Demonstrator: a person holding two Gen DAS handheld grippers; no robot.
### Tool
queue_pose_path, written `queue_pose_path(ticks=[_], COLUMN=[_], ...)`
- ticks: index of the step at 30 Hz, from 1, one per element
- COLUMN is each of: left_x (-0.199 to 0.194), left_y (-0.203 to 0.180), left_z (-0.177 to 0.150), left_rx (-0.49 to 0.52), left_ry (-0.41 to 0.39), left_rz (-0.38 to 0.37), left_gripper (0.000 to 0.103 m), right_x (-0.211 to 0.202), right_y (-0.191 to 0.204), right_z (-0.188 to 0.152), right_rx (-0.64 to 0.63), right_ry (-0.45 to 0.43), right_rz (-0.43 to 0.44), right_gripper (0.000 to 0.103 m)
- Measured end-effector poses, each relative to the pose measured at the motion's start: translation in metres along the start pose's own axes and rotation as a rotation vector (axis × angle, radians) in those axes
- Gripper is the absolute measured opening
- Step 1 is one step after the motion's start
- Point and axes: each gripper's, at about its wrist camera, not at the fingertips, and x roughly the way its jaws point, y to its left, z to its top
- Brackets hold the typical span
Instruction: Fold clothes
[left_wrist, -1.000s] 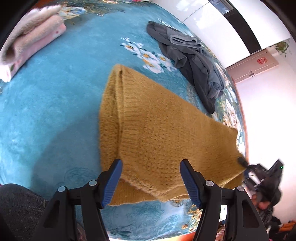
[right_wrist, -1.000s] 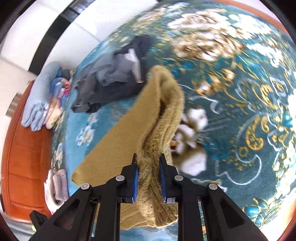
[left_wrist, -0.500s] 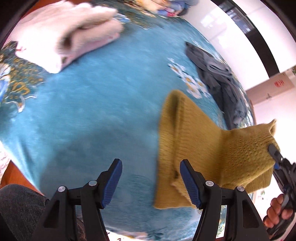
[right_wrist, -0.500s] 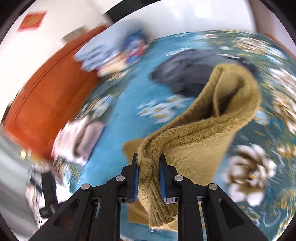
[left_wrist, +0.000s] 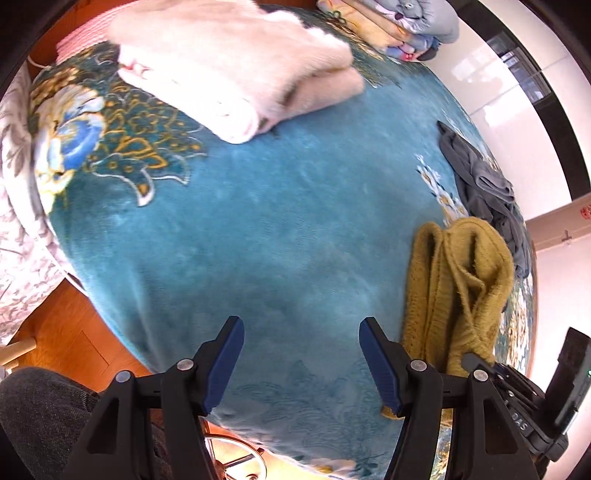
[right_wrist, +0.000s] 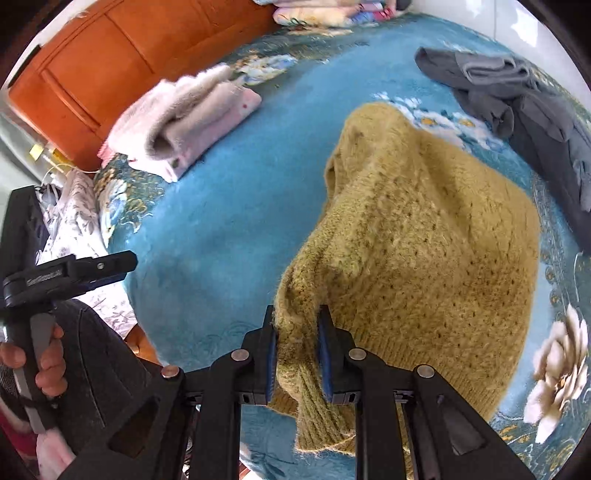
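On the teal blanket (right_wrist: 229, 221), the mustard sweater (right_wrist: 424, 251) lies in a loose heap at about 3 o'clock in the right wrist view, its near ribbed edge lifted off the surface. The right gripper (right_wrist: 297, 350) is pressed together on that edge; both blue pads touch the knit, and a ribbed strip hangs down below the jaws. The rest of the sweater spreads away toward 1 o'clock, resting on the blanket.

At 9 o'clock in the same view the left gripper (right_wrist: 92, 266) shows side-on, with a hand (right_wrist: 40, 358) around its handle below it.

From the left wrist view the left gripper (left_wrist: 301, 354) stands spread wide, nothing between its blue pads, above bare blanket (left_wrist: 258, 221). The sweater (left_wrist: 454, 291) appears here at 3 o'clock as a bunched, upright fold, just beside the gripper's right finger but not between the two. The right gripper's body sits at 4 o'clock below the sweater.

A folded pink garment (right_wrist: 184, 125) lies at 11 o'clock in the right wrist view, well apart from the sweater, near the orange headboard (right_wrist: 110, 62). A grey garment (right_wrist: 517, 99) lies crumpled at 1 o'clock, just beyond the sweater's far edge. A stack of folded bedding (left_wrist: 399, 26) sits at the far end of the bed, at 1 o'clock in the left wrist view. No container shows in either view.
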Motion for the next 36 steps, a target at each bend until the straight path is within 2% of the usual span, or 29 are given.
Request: queue_pose_path(ticks=[5,8,10,16,18,21,23,26,28,30,33,36], left_x=[-0.003,-0.001,0.002,0.019,0.028,0.045,0.057,0.071,0.079,0.087,0.093,0.091], left_y=[-0.004,-0.015,-0.027,-0.078,-0.099,-0.122,-0.132,-0.140,-0.142,-0.143,-0.144,-0.147], left_z=[-0.001,-0.001,-0.003,-0.015,-0.022,-0.033,-0.041,-0.048,-0.053,-0.058,-0.065,-0.072], left_rx=[0.023,0.061,0.094,0.151,0.183,0.219,0.216,0.203,0.189,0.172,0.189,0.225], left_ry=[0.006,0.022,0.038,0.131,0.173,0.237,0.283,0.324,0.344,0.364,0.372,0.378], left_rz=[-0.001,-0.013,-0.030,-0.190,-0.220,-0.219,-0.222,-0.215,-0.199,-0.183,-0.101,-0.027], left_gripper=[0.069,0.069,0.069,0.069,0.069,0.069,0.069,0.067,0.062,0.037,0.017,0.015], right_x=[0.009,0.003,-0.010,-0.047,-0.052,-0.053,-0.053,-0.055,-0.056,-0.057,-0.063,-0.069], right_y=[0.003,0.000,-0.014,-0.054,-0.083,-0.124,-0.144,-0.159,-0.162,-0.163,-0.162,-0.165], right_z=[-0.005,-0.009,-0.013,-0.026,-0.038,-0.064,-0.084,-0.106,-0.117,-0.123,-0.131,-0.138], right_rx=[-0.004,0.014,0.052,0.165,0.255,0.405,0.492,0.555,0.573,0.584,0.588,0.597], right_ry=[0.014,-0.018,-0.056,-0.167,-0.175,-0.169,-0.162,-0.151,-0.148,-0.150,-0.163,-0.181], right_rz=[0.010,0.024,0.030,0.049,0.017,-0.039,-0.050,-0.048,-0.048,-0.042,-0.039,-0.030], right_gripper=[0.022,0.031,0.033,0.040,0.040,0.040,0.040,0.040,0.040,0.040,0.040,0.045])
